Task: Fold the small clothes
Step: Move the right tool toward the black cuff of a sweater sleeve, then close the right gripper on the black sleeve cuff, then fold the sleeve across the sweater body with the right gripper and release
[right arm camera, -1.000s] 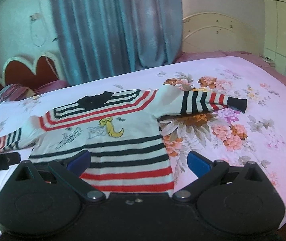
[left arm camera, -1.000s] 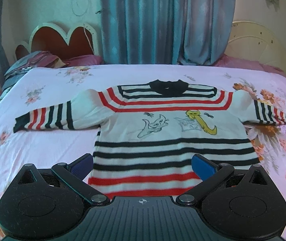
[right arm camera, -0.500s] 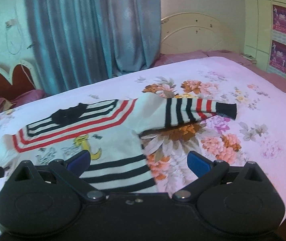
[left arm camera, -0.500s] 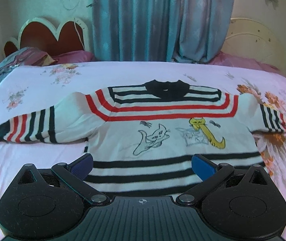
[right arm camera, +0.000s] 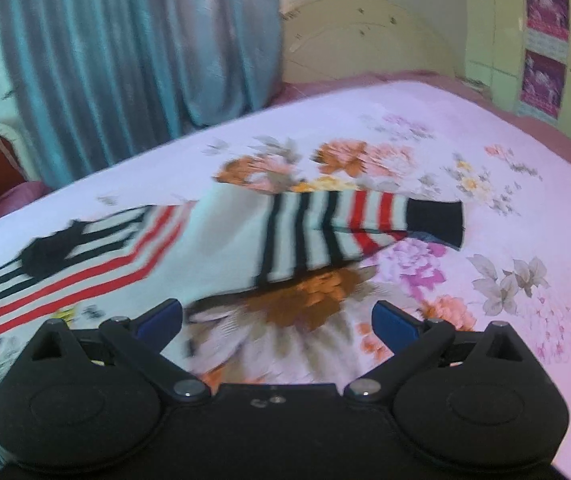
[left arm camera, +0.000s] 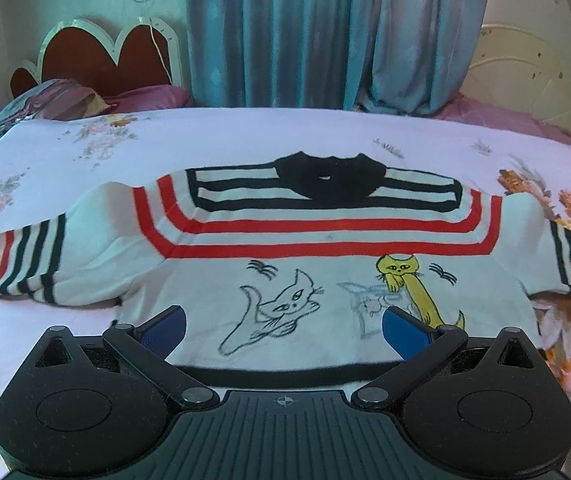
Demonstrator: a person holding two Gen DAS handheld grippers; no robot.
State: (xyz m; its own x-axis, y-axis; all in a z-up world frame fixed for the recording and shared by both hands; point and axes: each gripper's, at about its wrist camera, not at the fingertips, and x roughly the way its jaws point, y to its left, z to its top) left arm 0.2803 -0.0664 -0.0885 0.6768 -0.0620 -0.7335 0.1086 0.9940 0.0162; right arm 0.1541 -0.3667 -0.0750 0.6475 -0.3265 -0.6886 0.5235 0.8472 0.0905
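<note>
On the floral bedsheet (left arm camera: pixel 245 136), laid flat and face up: a small striped sweater (left arm camera: pixel 325 240), white with red and black bands, black collar (left arm camera: pixel 327 176) toward the far edge of the bed, both sleeves spread out to the sides. On the chest, a line-drawn white cat (left arm camera: pixel 281 312) and, beside it, a yellow cat (left arm camera: pixel 409 284). Over the lower chest, the left gripper (left arm camera: pixel 283 330), blue pads (left arm camera: pixel 165 328) spread wide, nothing pinched between them, the white cat drawing showing in the gap. In the right wrist view, slightly blurred, the right gripper (right arm camera: pixel 277 320) above the sheet just beside the sweater's (right arm camera: pixel 105 264) side edge, below the sleeve (right arm camera: pixel 345 232) with its striped forearm and black cuff (right arm camera: pixel 437 220) lying on the printed flowers; jaws nearly at full spread but closing a little, only sheet pattern visible between the blue pads (right arm camera: pixel 393 326), no cloth gripped. Behind the bed, blue curtains (left arm camera: pixel 337 32), a scalloped red headboard (left arm camera: pixel 105 56) at far left with pillows (left arm camera: pixel 61 98) piled in front, and a cream arched headboard (right arm camera: pixel 365 40) at right. On the wall in the right wrist view, two purple posters (right arm camera: pixel 545 40).
</note>
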